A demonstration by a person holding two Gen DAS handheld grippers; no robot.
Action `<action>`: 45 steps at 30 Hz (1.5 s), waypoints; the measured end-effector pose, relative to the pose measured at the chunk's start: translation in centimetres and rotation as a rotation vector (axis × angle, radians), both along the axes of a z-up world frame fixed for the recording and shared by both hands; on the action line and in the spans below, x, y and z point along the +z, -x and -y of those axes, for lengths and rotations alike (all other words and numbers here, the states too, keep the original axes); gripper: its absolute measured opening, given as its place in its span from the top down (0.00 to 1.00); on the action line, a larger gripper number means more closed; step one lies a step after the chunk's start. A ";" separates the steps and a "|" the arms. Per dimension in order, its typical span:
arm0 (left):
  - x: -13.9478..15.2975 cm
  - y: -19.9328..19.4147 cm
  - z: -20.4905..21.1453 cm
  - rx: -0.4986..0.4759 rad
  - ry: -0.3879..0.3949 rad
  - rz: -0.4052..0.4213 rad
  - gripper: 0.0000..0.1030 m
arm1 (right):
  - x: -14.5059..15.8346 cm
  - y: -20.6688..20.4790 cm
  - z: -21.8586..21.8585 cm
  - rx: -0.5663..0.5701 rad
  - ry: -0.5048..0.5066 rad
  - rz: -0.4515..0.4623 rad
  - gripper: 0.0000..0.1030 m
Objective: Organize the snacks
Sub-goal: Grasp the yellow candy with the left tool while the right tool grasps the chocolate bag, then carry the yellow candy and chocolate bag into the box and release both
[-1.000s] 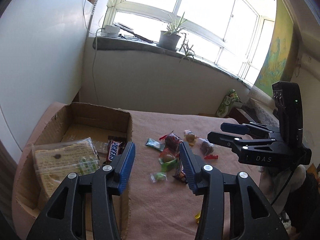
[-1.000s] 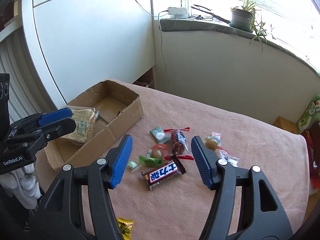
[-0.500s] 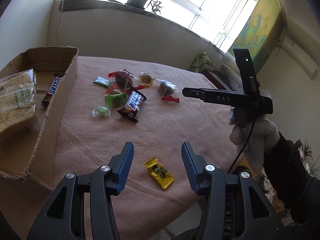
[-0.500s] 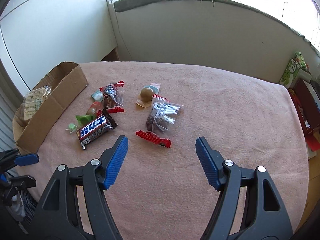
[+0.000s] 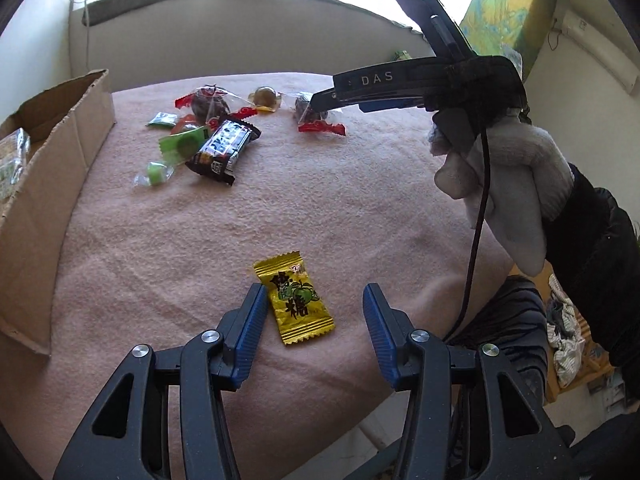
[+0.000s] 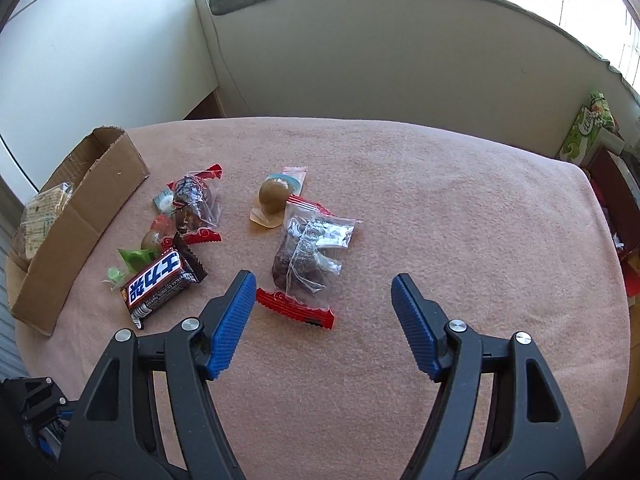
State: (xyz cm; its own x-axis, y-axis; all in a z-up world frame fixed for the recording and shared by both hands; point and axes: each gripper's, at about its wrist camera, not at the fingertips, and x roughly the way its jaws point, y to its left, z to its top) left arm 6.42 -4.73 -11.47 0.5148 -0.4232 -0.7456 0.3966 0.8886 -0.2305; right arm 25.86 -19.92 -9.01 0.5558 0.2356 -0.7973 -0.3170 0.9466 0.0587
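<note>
Clearly both sets of jaws stand spread and empty. Between the left gripper point(image 5: 314, 320) pads lies the yellow candy point(image 5: 294, 298), light, crinkly and slippery, likely best pinched across its flat middle. Beyond it, the right gripper point(image 6: 322, 314) frames a clear red-ended packet point(image 6: 308, 254). A soft pink blanket point(image 5: 340, 200) covers the table; the cardboard box point(image 5: 52, 184) sits left of the candy.

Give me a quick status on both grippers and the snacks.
Left gripper open over yellow candy. Right gripper open, just widened, by red-ended packet. Nothing in the way.
</note>
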 end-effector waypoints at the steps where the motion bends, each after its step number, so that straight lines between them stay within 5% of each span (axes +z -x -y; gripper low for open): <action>1: 0.0 -0.2 0.3 -0.004 -0.018 0.013 0.53 | -0.1 -0.1 -0.2 0.002 0.003 -0.002 0.29; 6: -0.4 -0.5 1.0 -0.003 -0.061 0.052 0.55 | -0.6 -0.8 -0.9 0.001 0.010 -0.012 0.29; 8: -0.5 -0.4 1.0 0.007 -0.096 0.079 0.69 | -0.9 -1.2 -1.1 -0.005 0.020 -0.019 0.29; 12: -0.5 -0.4 0.6 0.014 -0.105 0.094 0.77 | -1.6 -2.0 -1.2 -0.018 0.013 -0.033 0.29; 25: -0.5 -0.4 0.5 0.008 -0.092 0.097 0.78 | -2.2 -3.5 -1.6 -0.051 0.015 -0.048 0.29; 30: -0.5 -0.5 0.3 0.010 -0.077 0.092 0.78 | -2.3 -4.2 -1.7 -0.067 0.036 -0.041 0.55; 45: -0.1 -0.6 -0.3 0.031 -0.043 0.093 0.78 | -1.3 -1.2 -0.1 -0.036 0.004 -0.026 0.59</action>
